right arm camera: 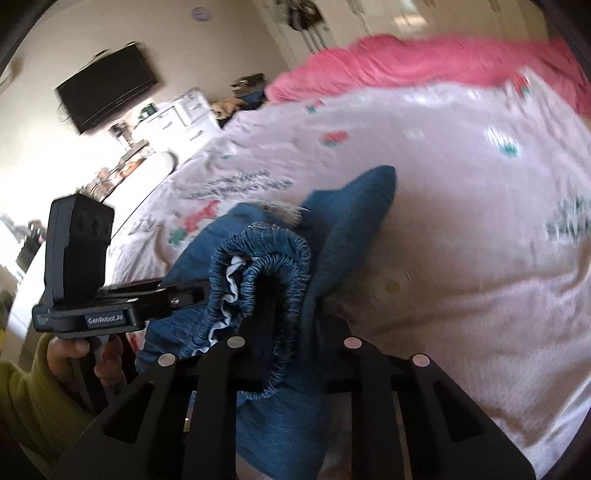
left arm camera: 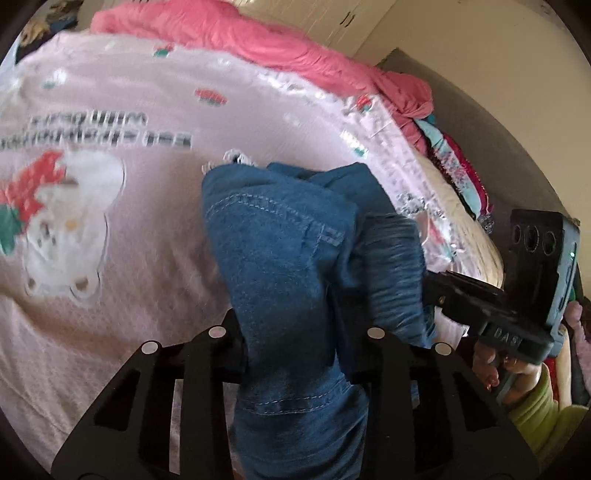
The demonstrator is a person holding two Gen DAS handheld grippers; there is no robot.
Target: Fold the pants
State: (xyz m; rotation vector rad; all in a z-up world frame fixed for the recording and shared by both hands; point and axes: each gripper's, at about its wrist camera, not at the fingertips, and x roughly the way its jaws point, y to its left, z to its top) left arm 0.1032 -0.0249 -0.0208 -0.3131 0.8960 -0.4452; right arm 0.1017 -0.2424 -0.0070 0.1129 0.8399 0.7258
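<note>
Left wrist view: left tool (left arm camera: 295, 354) clamped on the blue jeans (left arm camera: 280, 258), which hang bunched over the pink bedspread (left arm camera: 110, 229); right tool (left arm camera: 436, 291) at 3 o'clock, biting the same denim.
Right wrist view: right tool (right arm camera: 291, 354) closed on the jeans' (right arm camera: 332, 229) elastic waistband (right arm camera: 273, 266); left tool (right arm camera: 199, 291) at 9 o'clock, gripping the fabric.

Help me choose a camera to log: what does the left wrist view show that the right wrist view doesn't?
Left wrist only: a bear print on the bedspread and a clothes pile beside the bed. Right wrist only: a wall TV, a white dresser and the jeans' waistband. Both: the jeans, clamped in both grippers' jaws, plus the pink blanket.
</note>
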